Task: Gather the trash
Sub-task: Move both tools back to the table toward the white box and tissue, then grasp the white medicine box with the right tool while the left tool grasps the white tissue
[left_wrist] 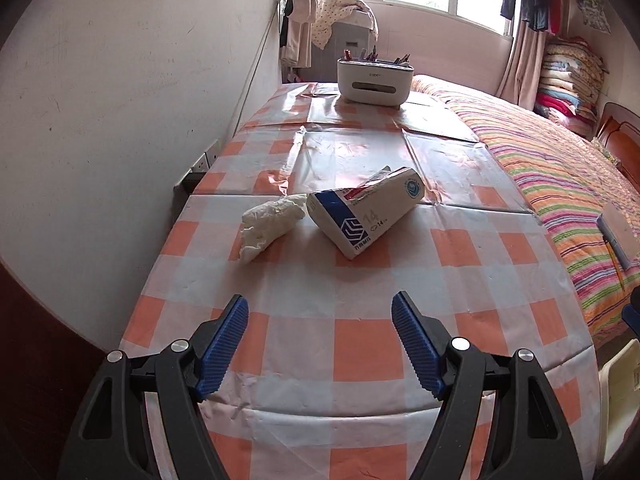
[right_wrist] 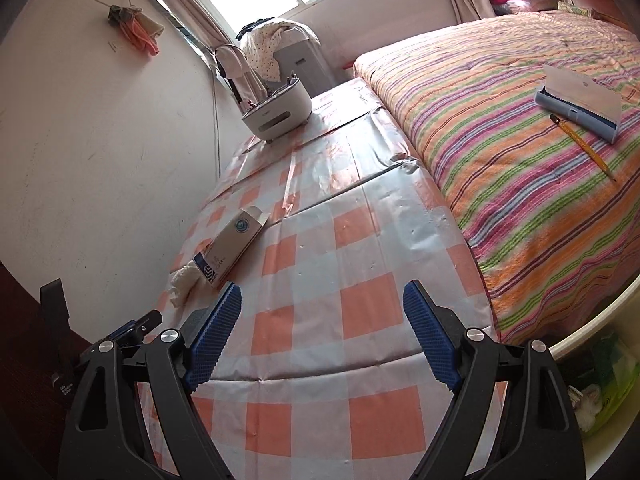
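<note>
A crumpled white tissue [left_wrist: 269,224] and an empty white-and-blue carton [left_wrist: 364,212] lie side by side in the middle of the checked table [left_wrist: 352,344]. My left gripper [left_wrist: 320,312] is open and empty, over the table a short way in front of them. My right gripper [right_wrist: 322,300] is open and empty, lower and to the right; in its view the carton [right_wrist: 232,246] and the tissue [right_wrist: 184,280] lie ahead to the left. The left gripper's tip [right_wrist: 132,328] shows at that view's left edge. A white bin [right_wrist: 596,392] with trash stands at the lower right.
A white desk organiser [left_wrist: 374,82] with pens stands at the table's far end. A bed with a striped cover [right_wrist: 520,160] runs along the table's right side, with a grey case [right_wrist: 580,104] and a yellow pencil [right_wrist: 584,148] on it. A wall [left_wrist: 120,120] borders the left.
</note>
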The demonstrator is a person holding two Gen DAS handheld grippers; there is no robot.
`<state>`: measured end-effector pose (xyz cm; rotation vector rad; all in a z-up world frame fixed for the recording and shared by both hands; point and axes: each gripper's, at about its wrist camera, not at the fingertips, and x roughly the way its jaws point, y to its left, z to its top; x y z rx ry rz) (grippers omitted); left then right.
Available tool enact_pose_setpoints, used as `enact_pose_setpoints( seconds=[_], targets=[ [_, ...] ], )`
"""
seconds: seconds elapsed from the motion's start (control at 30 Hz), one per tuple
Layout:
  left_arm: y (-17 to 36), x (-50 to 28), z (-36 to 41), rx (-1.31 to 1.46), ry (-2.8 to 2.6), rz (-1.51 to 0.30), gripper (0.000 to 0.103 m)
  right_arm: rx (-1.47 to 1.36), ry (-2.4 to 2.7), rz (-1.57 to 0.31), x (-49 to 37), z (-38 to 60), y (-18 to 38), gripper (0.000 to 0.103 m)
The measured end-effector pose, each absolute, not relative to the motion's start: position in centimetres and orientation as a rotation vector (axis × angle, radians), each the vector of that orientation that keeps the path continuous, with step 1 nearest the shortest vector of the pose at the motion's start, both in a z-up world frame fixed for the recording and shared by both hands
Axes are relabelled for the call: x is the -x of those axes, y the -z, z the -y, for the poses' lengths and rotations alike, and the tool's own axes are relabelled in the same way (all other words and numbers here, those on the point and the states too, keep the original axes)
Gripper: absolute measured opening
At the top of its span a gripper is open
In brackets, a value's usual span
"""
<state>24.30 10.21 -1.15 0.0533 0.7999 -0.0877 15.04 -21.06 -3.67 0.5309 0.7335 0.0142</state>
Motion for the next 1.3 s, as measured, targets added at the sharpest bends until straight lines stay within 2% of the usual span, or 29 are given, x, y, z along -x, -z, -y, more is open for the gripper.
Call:
enact_pose_setpoints(
  seconds=[0.17, 0.43, 0.63, 0.67, 0.7, 0.73, 0.8, 1.03, 1.3],
  targets=[
    [1.4, -29.4, -12.7, -0.139, 0.100, -0.804, 0.072, -0.511, -0.078, -0.787, -18.3, 18.5, 3.9, 0.082],
    [5.2, -36.1, -12.3, -0.334, 0.197, -0.909, 0.072, -0.505, -0.111, -0.806, -20.2, 16.7, 4.8, 0.082],
    [7.5, -39.0, -12.5, -0.343, 0.201, -0.958, 0.072, -0.491, -0.099, -0.836, -20.9, 16.8, 5.9, 0.082],
    [7.7, -39.2, -12.6, -0.333, 0.188, -0.959, 0.070, -0.489, -0.095, -0.837, -21.1, 16.9, 6.0, 0.082],
    [7.8, -39.2, -12.8, -0.319, 0.187, -0.960, 0.059, -0.489, -0.093, -0.839, -21.4, 16.8, 6.0, 0.082],
    [7.9, -39.2, -13.0, -0.296, 0.198, -0.973, 0.043, -0.490, -0.093, -0.841, -21.7, 16.8, 6.0, 0.082],
    [7.6, -39.0, -13.6, -0.225, 0.192, -0.985, 0.033, -0.487, -0.093, -0.840, -22.5, 16.4, 5.9, 0.082],
    [5.3, -34.3, -13.9, -0.080, 0.140, -0.925, 0.030, -0.538, -0.146, -0.897, -26.7, 13.3, 6.2, 0.082],
    [0.6, -23.5, -15.0, 0.194, 0.116, -0.818, 0.030, -0.684, -0.062, -1.058, -32.6, 10.0, 7.6, 0.082]
  ],
)
